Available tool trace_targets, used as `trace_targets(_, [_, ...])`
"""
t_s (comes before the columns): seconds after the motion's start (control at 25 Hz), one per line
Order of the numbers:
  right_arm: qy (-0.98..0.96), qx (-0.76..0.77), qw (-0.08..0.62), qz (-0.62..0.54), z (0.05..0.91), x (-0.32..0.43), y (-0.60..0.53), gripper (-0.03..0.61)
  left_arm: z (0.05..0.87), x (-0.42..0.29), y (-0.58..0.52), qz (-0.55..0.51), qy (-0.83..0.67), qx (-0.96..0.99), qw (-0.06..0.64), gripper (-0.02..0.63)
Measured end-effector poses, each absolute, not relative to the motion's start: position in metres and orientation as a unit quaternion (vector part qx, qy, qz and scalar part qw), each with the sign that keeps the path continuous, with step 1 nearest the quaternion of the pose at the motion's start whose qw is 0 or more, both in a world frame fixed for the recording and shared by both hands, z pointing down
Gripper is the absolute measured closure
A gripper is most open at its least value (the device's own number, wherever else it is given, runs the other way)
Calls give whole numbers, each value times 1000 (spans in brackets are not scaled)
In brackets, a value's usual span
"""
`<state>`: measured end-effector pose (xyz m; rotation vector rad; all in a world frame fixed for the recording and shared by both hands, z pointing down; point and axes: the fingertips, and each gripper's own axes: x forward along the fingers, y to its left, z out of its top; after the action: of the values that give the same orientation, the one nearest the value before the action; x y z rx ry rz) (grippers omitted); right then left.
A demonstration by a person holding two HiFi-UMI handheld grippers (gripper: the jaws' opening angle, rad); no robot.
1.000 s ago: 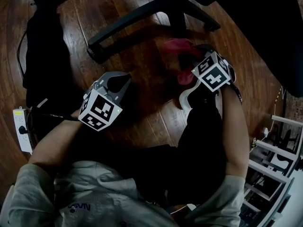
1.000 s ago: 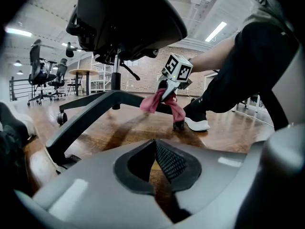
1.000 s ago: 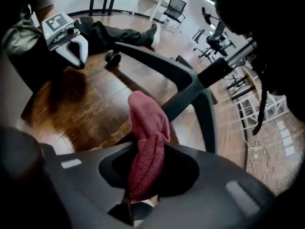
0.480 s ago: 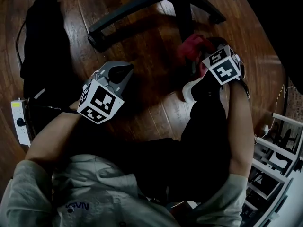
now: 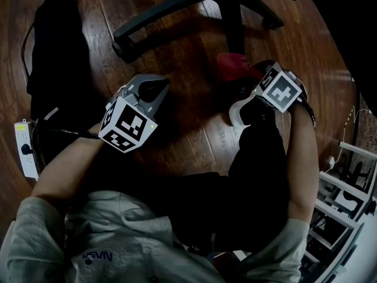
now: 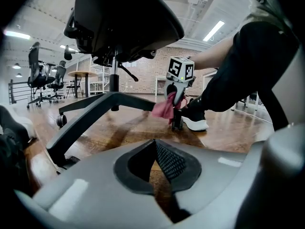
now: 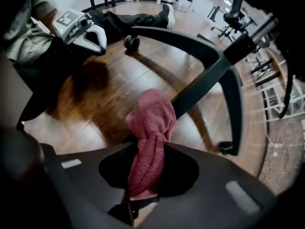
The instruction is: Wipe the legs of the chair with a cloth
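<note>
- Right hand-held gripper: points down at the floor; jaws clamped on the cloth and just now closing a little further on it; marker cube on top
- Cloth: red-pink, bunched; its lower end is pinched between the right jaws; its rounded head bulges beyond the fingertips and lies against a chair leg, close to that leg's outer end in the left gripper view
- Left hand-held gripper: jaws pressed together with nothing between them; held low over the floor, tilted slightly down, well apart from the cloth; it faces the chair base
- Chair: black office type; the seat's underside shows above a central column; dark legs spread out from the hub; one caster at the end of a leg, standing on the floor
- Floor: dark glossy wood planks; carries the chair
- Shoe: dark with a white sole; flat on the floor just beside the right gripper
- Power strip: white; lies on the floor at the left edge of the head view
- Rack: white frame, at the right edge of the head view
</note>
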<state>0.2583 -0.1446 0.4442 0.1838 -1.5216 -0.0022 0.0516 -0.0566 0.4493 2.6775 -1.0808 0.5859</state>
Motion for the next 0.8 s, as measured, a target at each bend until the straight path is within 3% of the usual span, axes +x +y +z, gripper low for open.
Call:
trace_targets(0.12, [-698, 73, 711, 46, 444, 268, -130, 489, 449, 53, -55, 199, -361, 906, 97, 606])
trace_targets(0.32, [-735, 259, 613, -130, 390, 230, -233, 486, 452, 51, -57, 201, -362, 904, 102, 606])
trace_targets(0.48, [-751, 329, 540, -191, 353, 185, -281, 488, 456, 44, -59, 207, -370, 899, 105, 606])
trace_targets(0.64, [-731, 267, 600, -186, 381, 183, -267, 488, 457, 41, -59, 206, -374, 898, 109, 606])
trace_targets(0.8, [-715, 148, 678, -79, 424, 211, -202, 499, 453, 45, -60, 198, -370, 901, 107, 606])
